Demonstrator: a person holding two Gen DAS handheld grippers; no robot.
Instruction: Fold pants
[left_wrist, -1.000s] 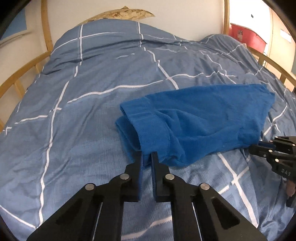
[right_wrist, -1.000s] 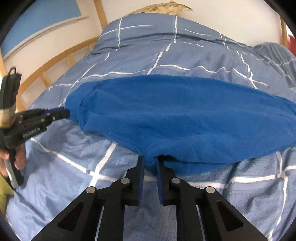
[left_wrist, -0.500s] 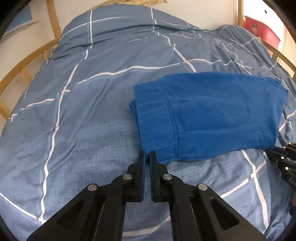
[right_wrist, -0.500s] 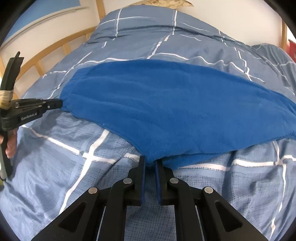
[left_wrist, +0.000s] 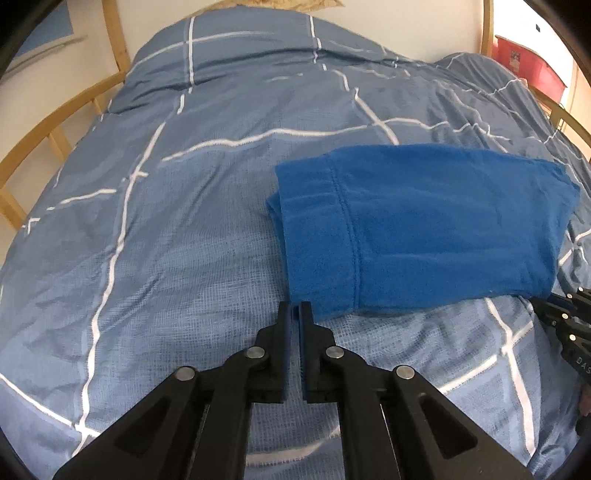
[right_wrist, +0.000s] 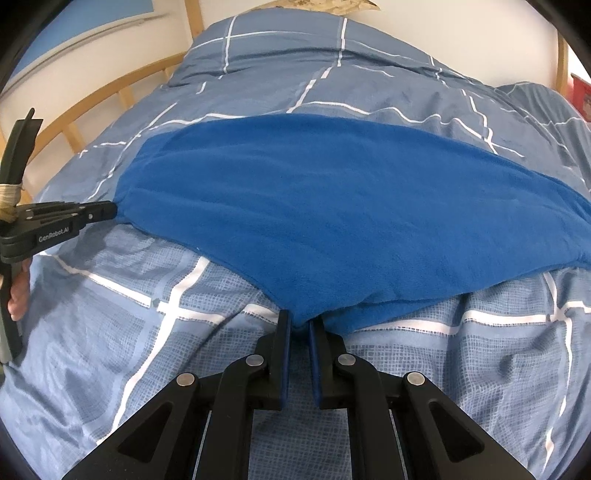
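Note:
Folded blue fleece pants (left_wrist: 424, 221) lie flat on the checked duvet (left_wrist: 184, 240), waistband seam towards the left. My left gripper (left_wrist: 295, 308) sits at the near left corner of the waistband. Its jaws are opening, with the tip of that corner still between them and lying slack. From the right wrist view the pants (right_wrist: 332, 206) spread wide, and the left gripper (right_wrist: 110, 212) touches their left corner. My right gripper (right_wrist: 300, 325) is shut on the near edge of the pants, which bunches between its pads. It also shows as the right gripper (left_wrist: 546, 306) at the pants' lower right corner.
The blue duvet (right_wrist: 443, 369) with white lines covers the whole bed. A wooden bed rail (left_wrist: 55, 140) runs along the left side and another rail (left_wrist: 569, 122) along the right. A red box (left_wrist: 528, 70) stands beyond the far right corner. A person's hand (right_wrist: 18, 299) holds the left gripper's handle.
The pants, first lifted and bunched at the left end, have come down and now lie spread flat on the duvet. Both grippers have sunk with them, and the left jaws have parted slightly.

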